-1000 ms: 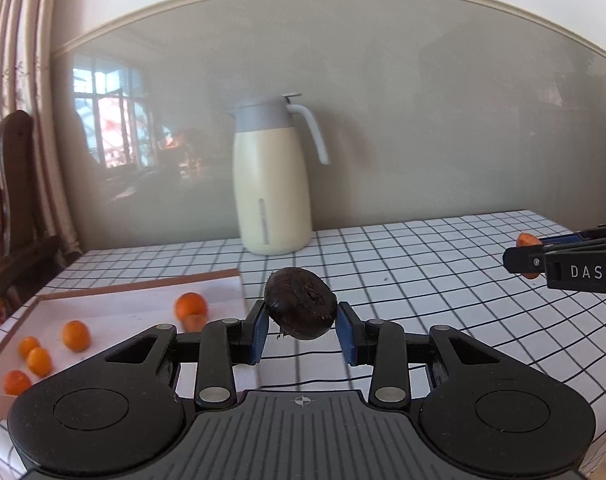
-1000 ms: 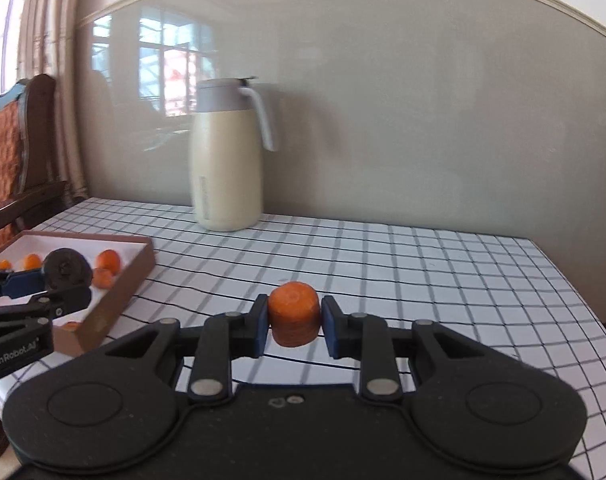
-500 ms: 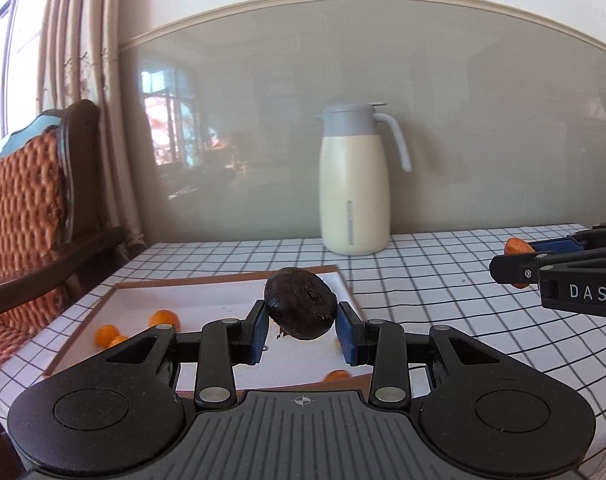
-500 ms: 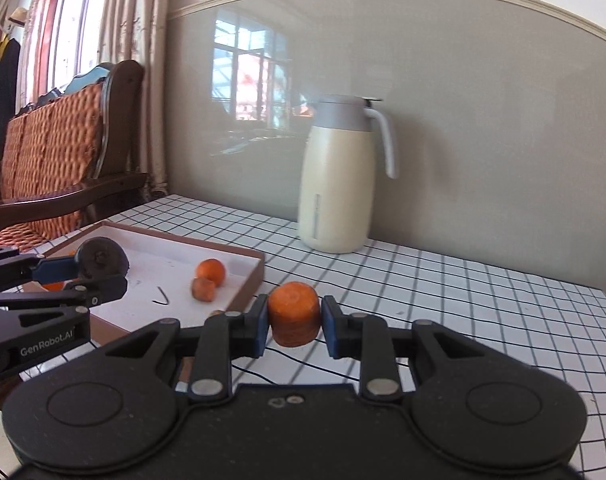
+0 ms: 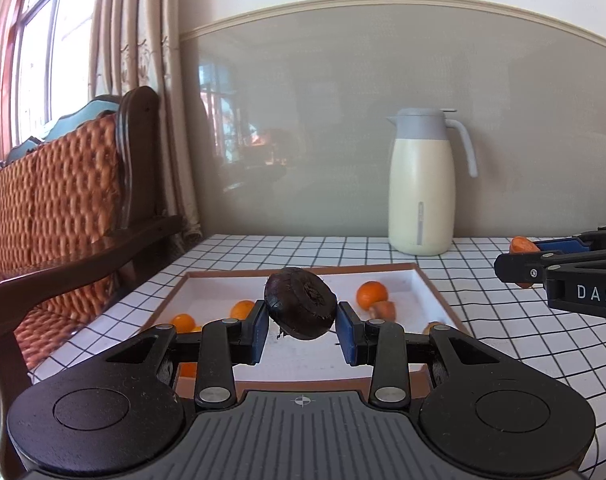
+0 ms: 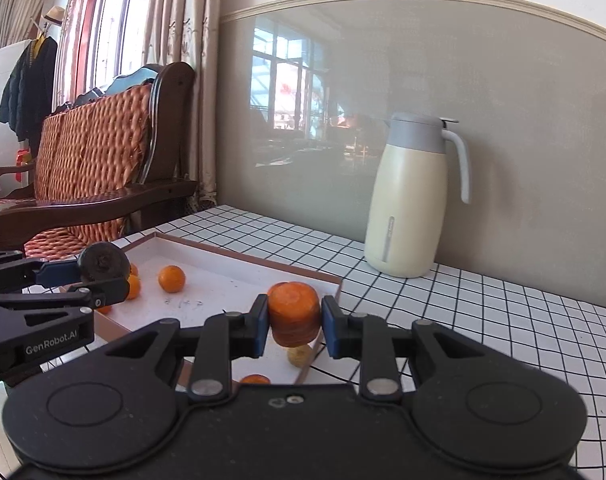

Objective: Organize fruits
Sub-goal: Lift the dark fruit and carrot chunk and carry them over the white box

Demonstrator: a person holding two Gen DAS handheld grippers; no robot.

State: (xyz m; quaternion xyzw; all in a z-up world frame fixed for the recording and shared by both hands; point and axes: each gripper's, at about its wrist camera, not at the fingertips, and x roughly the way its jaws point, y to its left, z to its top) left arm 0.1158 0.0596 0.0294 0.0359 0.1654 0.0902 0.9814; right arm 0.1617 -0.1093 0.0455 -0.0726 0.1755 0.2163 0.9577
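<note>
Above the tray, left side: the left gripper [image 5: 301,330] has its blue pads clamped on a dark purple-brown round fruit [image 5: 300,303], flattish, with a rough puckered end facing the camera; it is carried in the air over the tray's white floor.
Above the tray's right-hand corner: the right gripper [image 6: 294,326] is closed tight on an orange carrot chunk [image 6: 293,313], a short ridged cylinder standing upright between the pads and held off the table.
Tray: a shallow brown-rimmed tray [image 5: 435,292] with a white inside lies on the checked tablecloth [image 6: 483,312], near the table's left edge.
Fruit in the tray: several small oranges [image 5: 372,293] lie loose on the white floor, apart from one another; a darker orange piece [image 5: 385,309] touches the largest one. From the right wrist camera a pale yellowish piece [image 6: 299,355] shows below the carrot chunk, inside the tray near its rim.
Grippers relative to each other: both hover side by side, the left over the tray's middle, the right towards its right-hand rim; they do not touch.
Back of table: a cream thermos jug [image 5: 421,184] with a grey lid and handle stands upright against the grey wall panel, well apart from the tray.
Left of table: a dark wooden chair [image 6: 103,152] with orange woven cushioning, before curtains and a window.
</note>
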